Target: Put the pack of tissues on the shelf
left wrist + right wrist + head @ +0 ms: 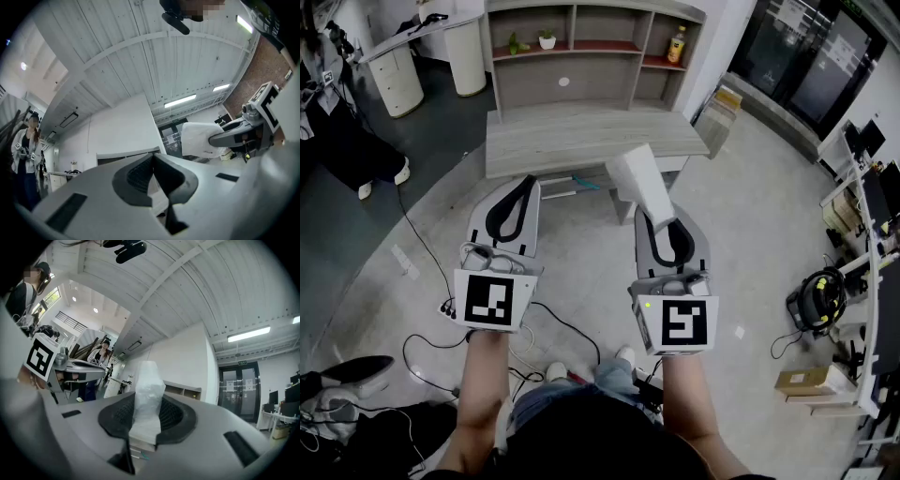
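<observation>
your right tool (660, 232) is clamped on the pack of tissues (639, 181). in the right gripper view the dark pads (171, 416) press on both sides of the pack of tissues (146, 394), which stands upright between them. its lower end sits down between the pads and is hidden there. in the head view the pack projects forward and to the left from the jaws, held in the air above the floor (741, 216), in front of the near edge of the worktop (581, 136). no print on its clear wrapper can be made out.

your left tool (517, 202) has its jaws together with nothing between them. the left gripper view shows the pads (136, 176) meeting along one line. that view is aimed upward at the ceiling (140, 61). it also shows the right tool (236, 135) and the white pack (200, 139) at its right side.

the shelf (581, 56) stands at the back of the worktop, well apart from the pack. its top is cut off by the upper edge of the head view. a yellow bottle (677, 45) and two potted plants (532, 41) stand on one board. the bottle's label is too small to read.

cables (441, 352) lie on the floor by your feet. a person (100, 356) stands in the background of the right gripper view, partly hidden behind the left tool (70, 366).
</observation>
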`<control>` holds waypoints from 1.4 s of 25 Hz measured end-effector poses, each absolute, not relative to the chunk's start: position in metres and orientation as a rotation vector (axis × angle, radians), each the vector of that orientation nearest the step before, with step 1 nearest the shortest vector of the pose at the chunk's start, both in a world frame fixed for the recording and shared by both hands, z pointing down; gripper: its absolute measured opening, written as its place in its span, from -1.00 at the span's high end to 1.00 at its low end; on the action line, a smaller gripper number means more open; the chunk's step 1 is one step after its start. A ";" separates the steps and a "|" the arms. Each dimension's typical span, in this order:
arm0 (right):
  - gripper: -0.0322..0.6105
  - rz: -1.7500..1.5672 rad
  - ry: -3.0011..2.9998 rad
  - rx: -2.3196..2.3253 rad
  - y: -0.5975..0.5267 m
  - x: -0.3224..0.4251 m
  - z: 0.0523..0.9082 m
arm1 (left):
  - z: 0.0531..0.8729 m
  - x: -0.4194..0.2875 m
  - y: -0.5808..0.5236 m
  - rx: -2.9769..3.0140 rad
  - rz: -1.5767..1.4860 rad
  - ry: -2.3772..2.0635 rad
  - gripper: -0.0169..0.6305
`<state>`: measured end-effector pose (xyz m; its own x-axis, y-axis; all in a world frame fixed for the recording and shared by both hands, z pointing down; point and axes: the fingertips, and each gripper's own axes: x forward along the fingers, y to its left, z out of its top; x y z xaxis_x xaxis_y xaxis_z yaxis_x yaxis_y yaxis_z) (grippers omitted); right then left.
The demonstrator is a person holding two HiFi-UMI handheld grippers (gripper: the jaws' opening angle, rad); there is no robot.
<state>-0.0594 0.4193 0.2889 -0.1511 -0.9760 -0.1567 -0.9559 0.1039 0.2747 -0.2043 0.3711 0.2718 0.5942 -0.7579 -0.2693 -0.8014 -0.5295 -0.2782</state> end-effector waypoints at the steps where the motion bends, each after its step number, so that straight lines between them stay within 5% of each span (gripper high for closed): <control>1: 0.56 -0.499 -2.289 2.001 0.420 -0.063 0.286 | 0.272 -0.206 0.372 -2.455 0.163 1.253 0.91; 19: 0.56 -0.337 -2.310 2.070 0.408 -0.098 0.300 | 0.275 -0.262 0.359 -2.443 0.182 1.290 0.91; 35: 0.56 -0.324 -2.381 1.999 0.279 -0.048 0.307 | 0.282 -0.217 0.236 -2.398 0.154 1.364 0.91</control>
<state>-0.0484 0.2789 0.3071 -0.1822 -0.9759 -0.1202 -0.9726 0.1609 0.1681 -0.2167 0.2362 0.2817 0.5236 -0.8061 -0.2756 -0.8472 -0.4589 -0.2676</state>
